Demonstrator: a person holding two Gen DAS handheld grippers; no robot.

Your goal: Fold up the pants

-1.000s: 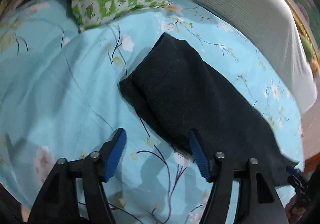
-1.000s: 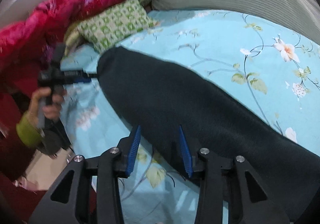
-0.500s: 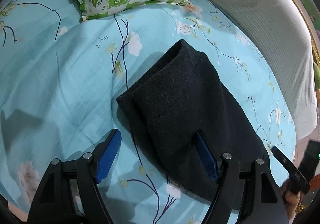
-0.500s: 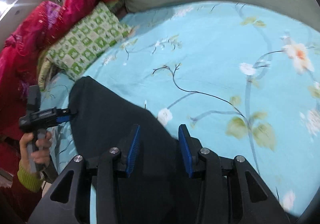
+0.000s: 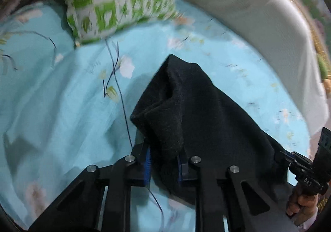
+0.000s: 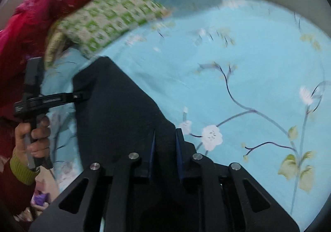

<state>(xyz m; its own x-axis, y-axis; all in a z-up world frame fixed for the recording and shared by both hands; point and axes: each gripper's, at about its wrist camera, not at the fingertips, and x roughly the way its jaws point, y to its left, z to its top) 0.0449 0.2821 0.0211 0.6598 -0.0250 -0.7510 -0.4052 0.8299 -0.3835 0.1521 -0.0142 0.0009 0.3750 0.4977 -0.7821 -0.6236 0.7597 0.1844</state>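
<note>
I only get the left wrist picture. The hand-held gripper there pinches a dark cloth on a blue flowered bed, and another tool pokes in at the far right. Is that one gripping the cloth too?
Observer: Yes. The right wrist view shows the right hand-held gripper pinching the black pants. Both tools' jaws have just closed on fabric.
Visitor: Who holds mine?
Observer: A left hand with a yellow-green cuff grips the handle of the left hand-held gripper.
Visitor: Where does mine bite?
Observer: At the pants' far corner, near the green pillow.
</note>
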